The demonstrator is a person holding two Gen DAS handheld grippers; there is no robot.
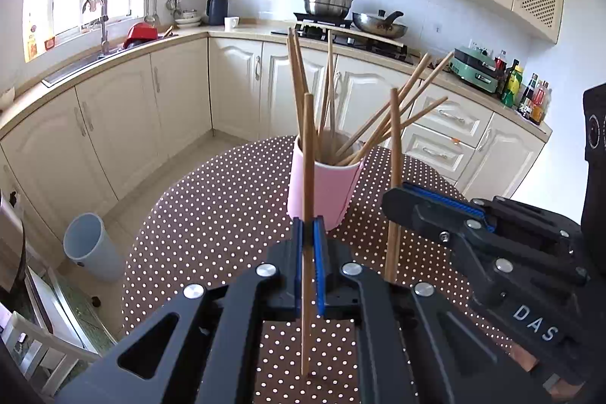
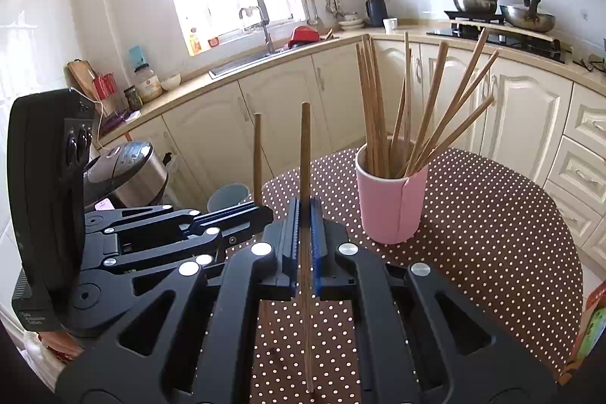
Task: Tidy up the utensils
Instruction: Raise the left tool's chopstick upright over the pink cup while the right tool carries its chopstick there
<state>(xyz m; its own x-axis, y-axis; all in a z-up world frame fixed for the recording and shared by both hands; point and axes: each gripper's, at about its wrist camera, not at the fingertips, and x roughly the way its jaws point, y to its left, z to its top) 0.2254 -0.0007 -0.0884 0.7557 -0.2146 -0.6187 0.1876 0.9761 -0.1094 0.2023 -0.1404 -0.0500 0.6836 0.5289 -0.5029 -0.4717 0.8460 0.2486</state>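
A pink cup [image 1: 324, 190] holding several wooden chopsticks stands on the brown polka-dot table [image 1: 212, 214]; it also shows in the right wrist view [image 2: 392, 207]. My left gripper [image 1: 308, 230] is shut on one upright chopstick [image 1: 308, 158], just in front of the cup. My right gripper [image 2: 305, 211] is shut on another upright chopstick [image 2: 305, 154], left of the cup. In the left wrist view the right gripper [image 1: 435, 211] sits to the right with its chopstick [image 1: 394, 139]. In the right wrist view the left gripper [image 2: 242, 218] sits to the left with its chopstick [image 2: 257, 154].
A grey bin [image 1: 91, 247] stands on the floor left of the table. Cream cabinets, a sink [image 1: 75, 67] and a stove with pots [image 1: 333, 2] line the walls. A rice cooker [image 2: 128, 169] stands at the left in the right wrist view.
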